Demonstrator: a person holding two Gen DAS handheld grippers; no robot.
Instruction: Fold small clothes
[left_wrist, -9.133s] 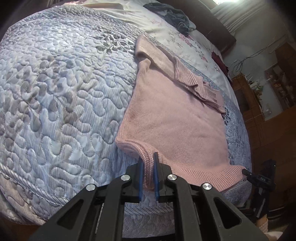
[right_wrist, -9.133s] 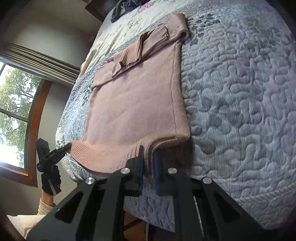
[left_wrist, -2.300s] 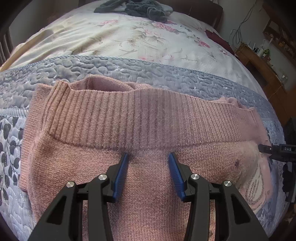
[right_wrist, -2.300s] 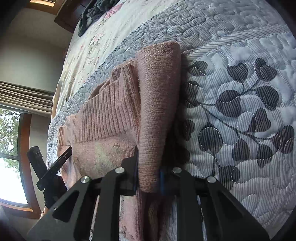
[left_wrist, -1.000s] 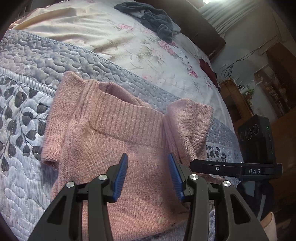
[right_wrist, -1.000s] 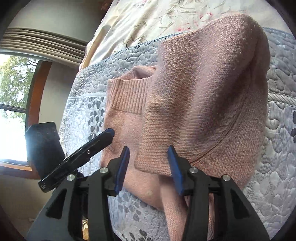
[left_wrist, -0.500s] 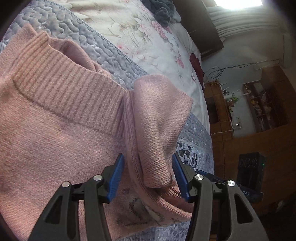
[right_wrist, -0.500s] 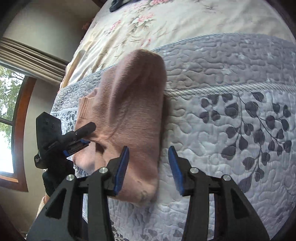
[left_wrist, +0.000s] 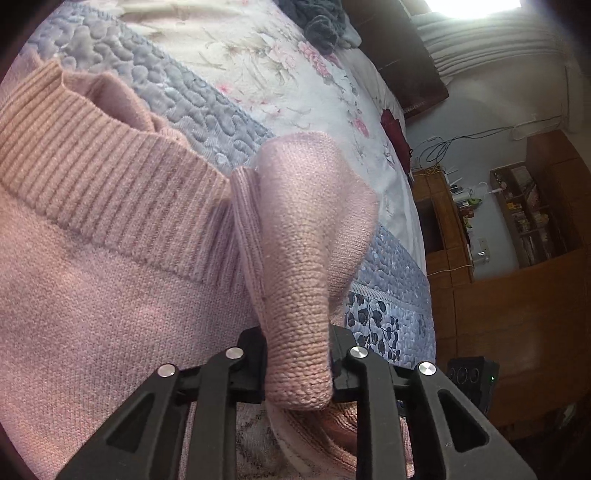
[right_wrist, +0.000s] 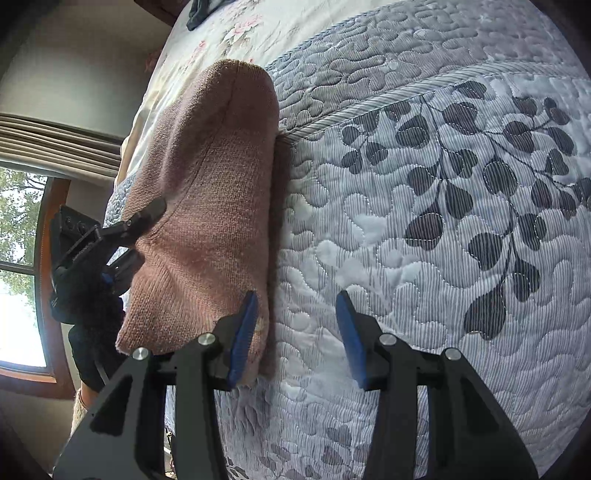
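The left hand-held gripper (left_wrist: 297, 360) is clamped on a thick folded roll of the pink sweater (left_wrist: 110, 295), the knit bulging out between its jaws toward 12 o'clock. At 10 o'clock of it the ribbed hem (left_wrist: 122, 192) runs across the garment. The right hand-held gripper (right_wrist: 295, 332) is spread wide and holds nothing; its left blue pad sits just against the sweater's near edge at 9 o'clock, its right pad over bare quilt (right_wrist: 443, 206). The sweater lies folded on the bed, on the grey leaf-patterned quilt, with a floral sheet (left_wrist: 258, 55) beyond at 12 o'clock.
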